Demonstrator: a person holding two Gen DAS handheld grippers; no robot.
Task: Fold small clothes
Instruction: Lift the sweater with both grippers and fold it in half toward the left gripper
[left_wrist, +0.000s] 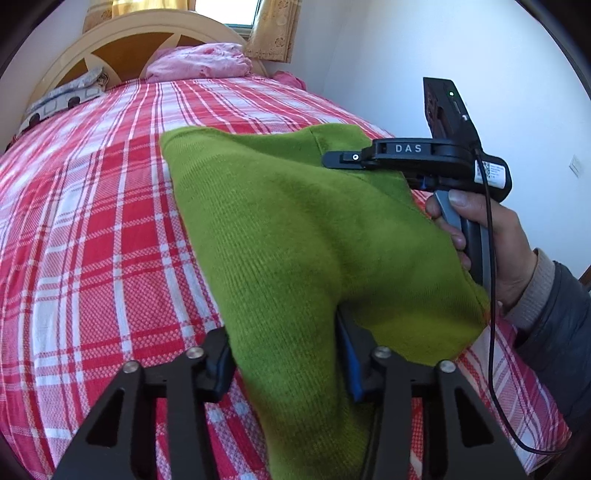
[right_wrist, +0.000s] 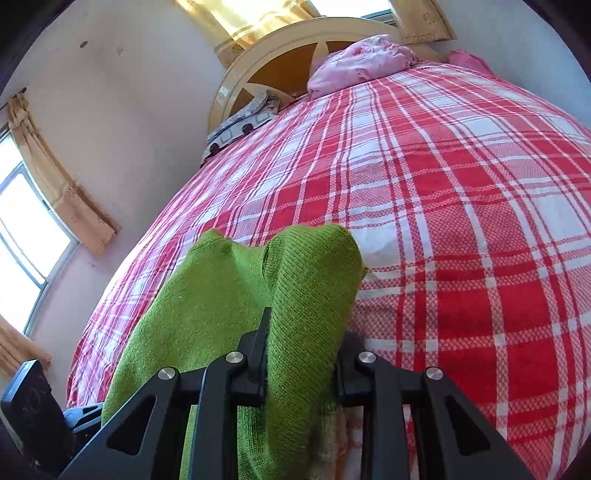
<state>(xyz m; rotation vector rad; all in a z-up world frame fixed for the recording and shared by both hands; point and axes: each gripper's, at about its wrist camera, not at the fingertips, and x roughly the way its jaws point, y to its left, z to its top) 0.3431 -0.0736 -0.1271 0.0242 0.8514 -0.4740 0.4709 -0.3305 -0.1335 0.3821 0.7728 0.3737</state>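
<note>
A green knit garment (left_wrist: 295, 221) lies stretched and partly lifted over the red-and-white plaid bed sheet (left_wrist: 92, 221). In the left wrist view my left gripper (left_wrist: 284, 365) is shut on the garment's near end, with the cloth bunched between both pads. In the right wrist view my right gripper (right_wrist: 304, 354) is shut on a thick fold of the same garment (right_wrist: 221, 302), which rises in a hump ahead of the fingers. A person's hand (left_wrist: 495, 240) holds the right tool at the garment's right side, and its fingertips are hidden by the cloth.
A crumpled pink bundle (left_wrist: 199, 62) and a grey patterned pillow (left_wrist: 62, 99) lie by the wooden headboard (left_wrist: 122, 44). White walls stand close on the right. A window (right_wrist: 26, 221) with tan curtains is beyond the bed. The plaid sheet (right_wrist: 461, 221) spreads wide ahead.
</note>
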